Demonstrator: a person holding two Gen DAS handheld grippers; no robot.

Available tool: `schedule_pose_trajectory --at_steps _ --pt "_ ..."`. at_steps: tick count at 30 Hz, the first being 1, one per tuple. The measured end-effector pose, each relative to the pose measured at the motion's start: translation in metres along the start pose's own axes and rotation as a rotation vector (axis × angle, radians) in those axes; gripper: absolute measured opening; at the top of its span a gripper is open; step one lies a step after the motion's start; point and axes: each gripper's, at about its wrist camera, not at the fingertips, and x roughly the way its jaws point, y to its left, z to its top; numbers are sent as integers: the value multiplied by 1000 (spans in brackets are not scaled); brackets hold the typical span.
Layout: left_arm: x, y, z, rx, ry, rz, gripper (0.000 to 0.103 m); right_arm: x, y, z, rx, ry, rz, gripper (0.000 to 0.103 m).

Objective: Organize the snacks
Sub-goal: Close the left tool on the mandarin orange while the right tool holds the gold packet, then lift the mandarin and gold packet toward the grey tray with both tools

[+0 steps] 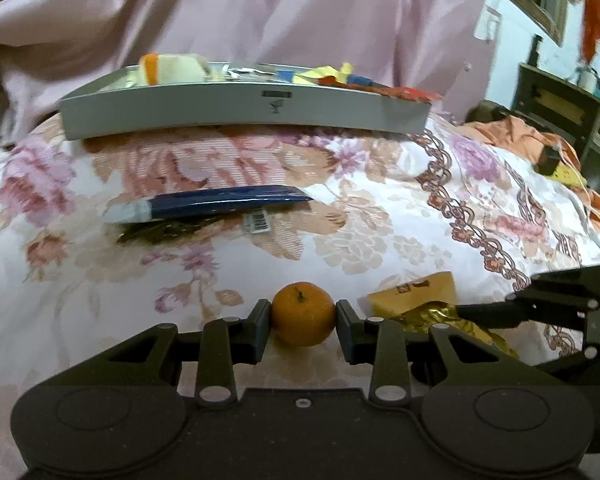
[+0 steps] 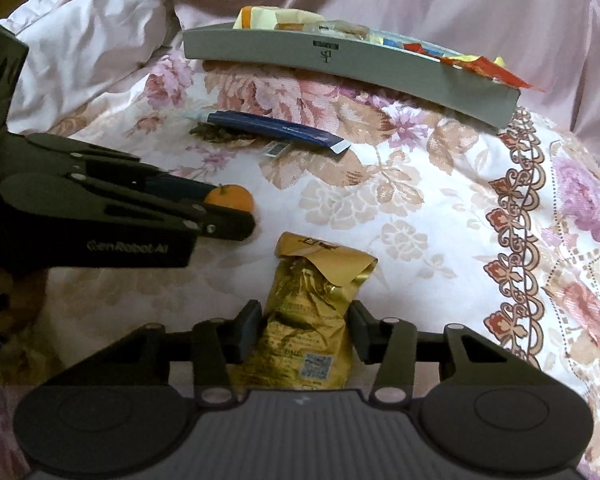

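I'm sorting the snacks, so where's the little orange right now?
The orange sits on the floral bedspread between the left gripper fingers, just left of the gold snack packet and nearer than the blue wrapper.

left gripper low, fingers closed on a round object, right gripper fingers parted, level

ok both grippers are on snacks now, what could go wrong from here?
The orange is round and pinched only at its sides by the left gripper, so it could roll out. The gold packet may crumple or slip in the right gripper. The gray tray looks crowded, so wrappers could spill.
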Motion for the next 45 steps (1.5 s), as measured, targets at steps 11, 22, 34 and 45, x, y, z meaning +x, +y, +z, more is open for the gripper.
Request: schedule_pose_trajectory --at_steps 11,22,34,45 --pt "-22 -10 3 -29 -63 41 37 -30 -4 -13 -6 -121 -7 50" --pt "-30 -4 47 -69 -103 51 37 -61 -38 22 -11 -283 -26 50" --pt "-17 11 147 -63 -207 76 37 -62 -85 131 -65 -341 -18 50" --pt "35 12 208 -45 -219 80 37 -21 -124 183 20 -427 -48 51"
